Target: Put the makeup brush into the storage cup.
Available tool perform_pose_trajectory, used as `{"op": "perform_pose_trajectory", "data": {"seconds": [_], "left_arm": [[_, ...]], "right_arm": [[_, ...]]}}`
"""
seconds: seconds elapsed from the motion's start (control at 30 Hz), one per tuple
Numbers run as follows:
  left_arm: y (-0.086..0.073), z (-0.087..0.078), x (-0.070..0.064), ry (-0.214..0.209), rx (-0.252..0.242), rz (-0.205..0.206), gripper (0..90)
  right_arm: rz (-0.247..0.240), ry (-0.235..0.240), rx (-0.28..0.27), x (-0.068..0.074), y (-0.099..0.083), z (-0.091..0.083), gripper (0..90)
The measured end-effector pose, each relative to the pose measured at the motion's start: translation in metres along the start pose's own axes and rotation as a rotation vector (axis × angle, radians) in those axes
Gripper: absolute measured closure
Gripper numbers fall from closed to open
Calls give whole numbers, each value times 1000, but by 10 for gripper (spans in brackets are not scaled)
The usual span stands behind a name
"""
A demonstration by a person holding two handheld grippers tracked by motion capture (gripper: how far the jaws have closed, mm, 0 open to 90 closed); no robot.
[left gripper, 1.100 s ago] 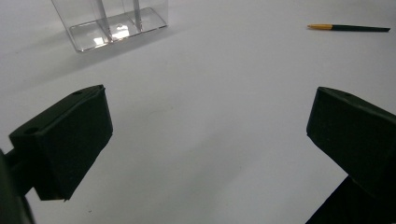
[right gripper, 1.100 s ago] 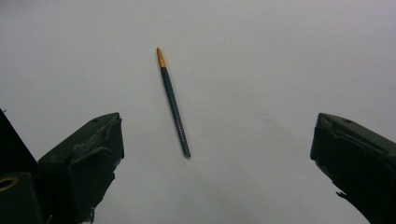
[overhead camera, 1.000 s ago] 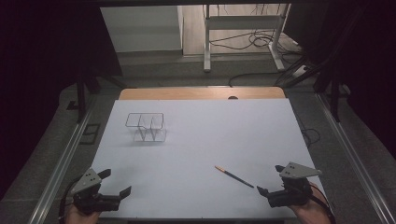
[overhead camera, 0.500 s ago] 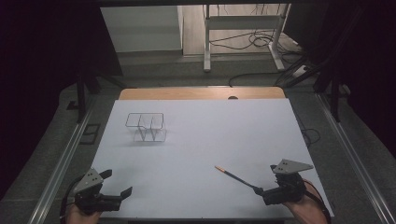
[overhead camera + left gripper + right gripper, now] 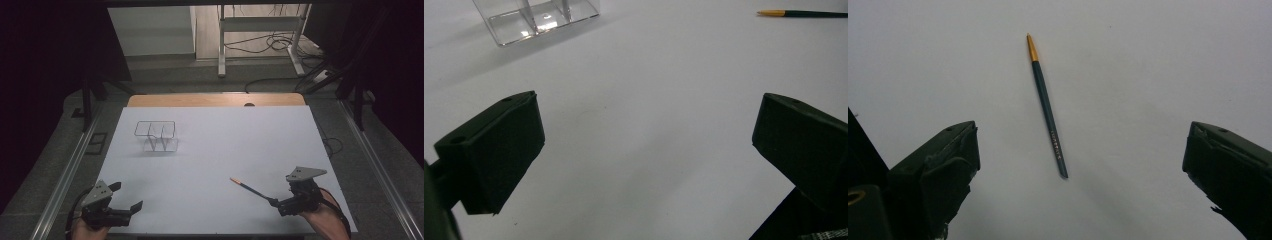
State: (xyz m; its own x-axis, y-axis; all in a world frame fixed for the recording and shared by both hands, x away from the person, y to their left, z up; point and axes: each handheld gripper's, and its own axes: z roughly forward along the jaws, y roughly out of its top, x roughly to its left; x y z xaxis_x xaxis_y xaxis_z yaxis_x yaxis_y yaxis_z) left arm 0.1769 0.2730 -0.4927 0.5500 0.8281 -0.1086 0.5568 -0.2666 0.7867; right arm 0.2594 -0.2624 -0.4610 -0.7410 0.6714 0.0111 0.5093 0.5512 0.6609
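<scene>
Right claw (image 5: pixel 1083 165) wide around green pen (image 5: pixel 1047 106), left claw (image 5: pixel 644 145) wide, clear compartmented holder (image 5: pixel 156 136) apparently empty.

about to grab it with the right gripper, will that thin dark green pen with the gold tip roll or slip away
The thin dark green pen with the gold tip looks round and slender, so a sideways nudge would probably roll it on the smooth white table. It seems stiff and light. The right gripper is open astride it; closing across the barrel should hold it.

Pen (image 5: pixel 804 13) cut off at right edge; clear holder (image 5: pixel 536 20) cropped by top edge.
</scene>
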Motion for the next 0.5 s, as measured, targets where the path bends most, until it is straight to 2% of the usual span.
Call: {"op": "perform_pose_trajectory", "data": {"seconds": [0.23,0.37,0.5], "left_arm": [[0,0,0,-1,2,3,6],[0,0,0,0,3,5,7],[0,0,0,0,4,5,7]], "right_arm": [[6,15,21,-2,4,6,0],[-6,18,22,-2,6,8,0],[-19,15,48,0,9,11,7]]}}
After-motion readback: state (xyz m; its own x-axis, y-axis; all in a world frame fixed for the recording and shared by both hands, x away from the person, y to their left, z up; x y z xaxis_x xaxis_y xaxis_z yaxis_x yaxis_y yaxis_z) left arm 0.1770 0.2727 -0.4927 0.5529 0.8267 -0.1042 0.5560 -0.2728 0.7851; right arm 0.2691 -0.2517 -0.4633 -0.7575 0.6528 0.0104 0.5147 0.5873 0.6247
